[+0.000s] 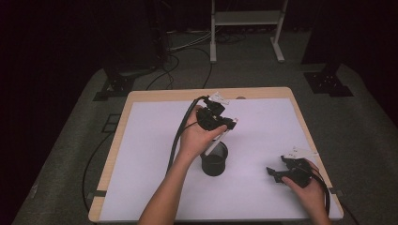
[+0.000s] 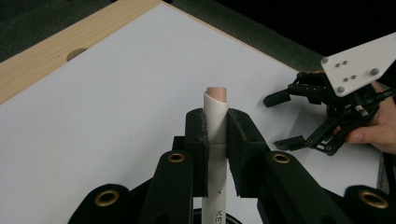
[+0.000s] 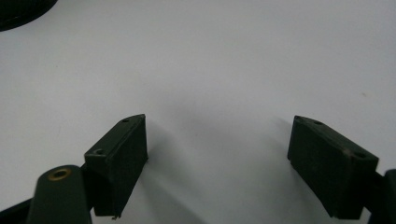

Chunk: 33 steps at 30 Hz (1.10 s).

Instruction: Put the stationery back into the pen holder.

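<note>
Our left hand-held gripper point(image 2: 216, 140) is clamped on a white pen-like stick point(image 2: 215, 116) over the black cup point(image 1: 214, 164) on the desk point(image 1: 155, 96) — light, stiff, smooth, best gripped mid-shaft. Our right hand-held gripper point(image 3: 217, 163) rests apart — empty.

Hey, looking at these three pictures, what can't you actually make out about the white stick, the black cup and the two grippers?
- White stick: lower end cut off by the bottom edge in the left gripper view; its print is cut short, unreadable.
- Black cup: inside too dark in the high view to tell what it holds.
- Left gripper: in the high view the left hand hides whether the stick's tip has entered the cup.
- Right gripper: body cut off by the bottom edge in its own view.
</note>
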Available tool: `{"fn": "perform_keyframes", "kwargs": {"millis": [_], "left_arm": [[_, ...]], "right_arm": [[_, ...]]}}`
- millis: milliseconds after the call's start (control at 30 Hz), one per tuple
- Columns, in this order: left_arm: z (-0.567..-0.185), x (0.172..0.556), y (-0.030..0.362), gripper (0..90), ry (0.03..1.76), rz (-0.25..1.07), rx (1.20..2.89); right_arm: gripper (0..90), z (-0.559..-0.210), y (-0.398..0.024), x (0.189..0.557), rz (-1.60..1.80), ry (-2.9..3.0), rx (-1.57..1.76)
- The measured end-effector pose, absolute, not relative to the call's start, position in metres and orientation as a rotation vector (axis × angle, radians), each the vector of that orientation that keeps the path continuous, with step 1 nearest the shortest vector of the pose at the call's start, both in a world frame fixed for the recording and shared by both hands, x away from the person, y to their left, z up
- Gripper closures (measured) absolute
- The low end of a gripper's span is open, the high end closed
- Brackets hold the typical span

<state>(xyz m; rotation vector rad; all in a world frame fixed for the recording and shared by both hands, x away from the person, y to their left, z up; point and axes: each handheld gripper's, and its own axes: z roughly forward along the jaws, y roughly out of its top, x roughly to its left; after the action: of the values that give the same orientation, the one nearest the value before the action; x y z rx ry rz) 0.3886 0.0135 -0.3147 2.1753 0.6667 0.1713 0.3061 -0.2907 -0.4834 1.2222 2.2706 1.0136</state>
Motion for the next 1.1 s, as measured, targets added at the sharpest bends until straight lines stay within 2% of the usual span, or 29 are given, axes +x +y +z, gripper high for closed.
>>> {"fn": "perform_keyframes", "kwargs": {"millis": [367, 1100], "left_arm": [[-0.336, 0.394, 0.014, 78.2, 0.651, 0.177, 2.161], [-0.356, 0.377, 0.036, 78.0, 0.643, 0.201, 2.134]], "right_arm": [[18.6, -0.483, -0.291, 0.306, 1.013, 2.271, 1.224], [18.6, -0.483, -0.290, 0.306, 1.015, 2.270, 1.231]]}}
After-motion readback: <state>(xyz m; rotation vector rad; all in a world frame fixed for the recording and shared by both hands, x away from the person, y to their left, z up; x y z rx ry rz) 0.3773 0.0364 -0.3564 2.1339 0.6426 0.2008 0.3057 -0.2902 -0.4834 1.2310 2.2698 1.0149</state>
